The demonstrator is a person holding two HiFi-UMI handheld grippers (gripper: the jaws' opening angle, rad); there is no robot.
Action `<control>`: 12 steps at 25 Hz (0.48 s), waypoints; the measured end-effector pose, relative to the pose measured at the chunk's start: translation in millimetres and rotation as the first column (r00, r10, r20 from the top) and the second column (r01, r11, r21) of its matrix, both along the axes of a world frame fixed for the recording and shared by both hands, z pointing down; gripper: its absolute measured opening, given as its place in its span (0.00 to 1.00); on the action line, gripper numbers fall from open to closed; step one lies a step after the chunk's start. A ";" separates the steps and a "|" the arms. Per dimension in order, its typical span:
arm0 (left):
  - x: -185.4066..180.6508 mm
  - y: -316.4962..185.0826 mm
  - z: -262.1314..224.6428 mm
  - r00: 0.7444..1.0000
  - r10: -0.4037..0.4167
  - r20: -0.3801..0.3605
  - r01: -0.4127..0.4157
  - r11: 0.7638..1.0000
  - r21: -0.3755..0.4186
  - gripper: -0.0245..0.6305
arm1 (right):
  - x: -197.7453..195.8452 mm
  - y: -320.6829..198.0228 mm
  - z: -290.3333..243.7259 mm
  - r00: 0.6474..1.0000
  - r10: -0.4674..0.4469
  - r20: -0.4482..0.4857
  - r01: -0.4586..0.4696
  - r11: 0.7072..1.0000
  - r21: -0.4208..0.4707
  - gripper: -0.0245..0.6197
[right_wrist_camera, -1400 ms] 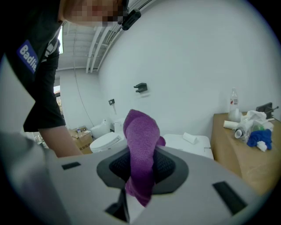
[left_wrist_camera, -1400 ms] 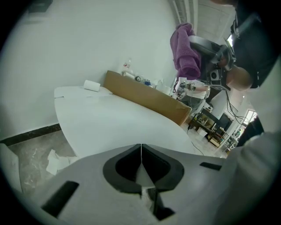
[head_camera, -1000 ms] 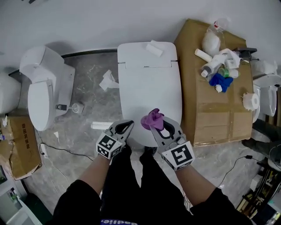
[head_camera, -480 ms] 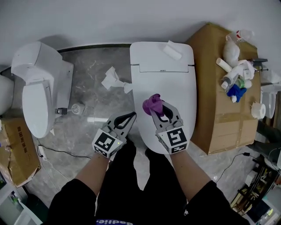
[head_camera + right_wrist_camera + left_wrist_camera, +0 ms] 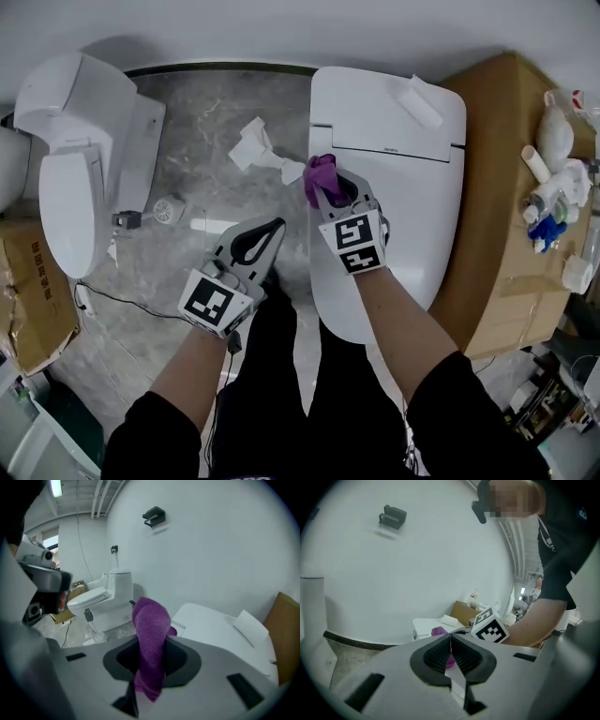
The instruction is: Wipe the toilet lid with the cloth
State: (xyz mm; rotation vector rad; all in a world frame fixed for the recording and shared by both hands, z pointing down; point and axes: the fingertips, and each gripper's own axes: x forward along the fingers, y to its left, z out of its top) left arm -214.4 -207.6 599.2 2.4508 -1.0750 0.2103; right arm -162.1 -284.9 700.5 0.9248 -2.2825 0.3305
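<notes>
your right hand-held gripper (image 5: 325, 190) is clamped on the purple cloth (image 5: 320, 172), which bunches out past the jaws at the left edge of the closed white toilet lid (image 5: 403, 216), up near the hinge end. can't tell if cloth touches lid. your left hand-held gripper (image 5: 273, 228) is pinched closed on nothing, over the grey floor (image 5: 192, 155) beside the toilet.

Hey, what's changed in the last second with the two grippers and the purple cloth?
The right gripper carried the purple cloth forward from the near end of the toilet lid to its left edge, closer to the hinge. Nothing was taken or let go: it stays shut on the cloth, and the left gripper stays shut and empty beside the lid.
</notes>
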 end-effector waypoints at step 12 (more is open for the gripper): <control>50.7 -16.8 15.7 0.997 0.072 0.025 -0.072 0.997 -0.028 0.07 | 88.8 -24.3 31.7 0.992 0.115 -0.053 -0.116 0.993 -0.002 0.19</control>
